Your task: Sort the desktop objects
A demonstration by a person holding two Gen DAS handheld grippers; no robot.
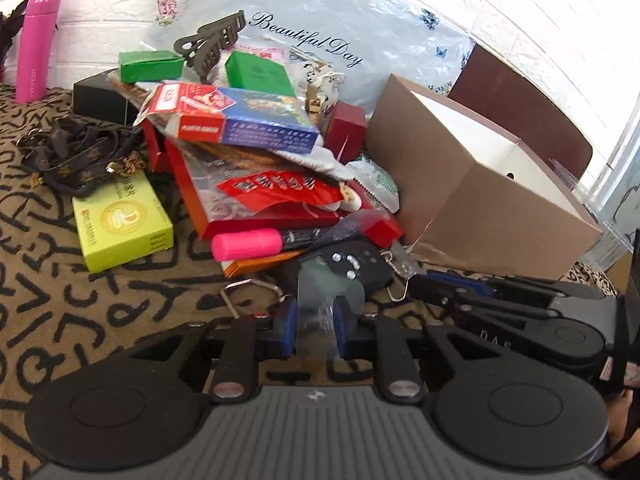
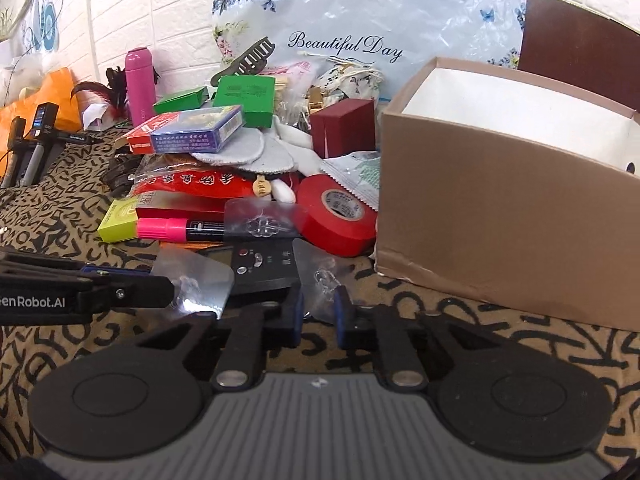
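Left gripper (image 1: pixel 316 326) clamps a clear hook sheet (image 1: pixel 330 292) beside the cardboard box (image 1: pixel 492 208). Right gripper (image 2: pixel 318 318) grips another clear sheet (image 2: pixel 320 276); only its view shows red tape (image 2: pixel 340 216).

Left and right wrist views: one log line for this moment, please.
left gripper: shut on clear hook | right gripper: second hook between fingers, grip unclear | box: right of pile

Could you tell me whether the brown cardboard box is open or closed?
Open: the brown cardboard box has no lid, and its white inner walls show from above.
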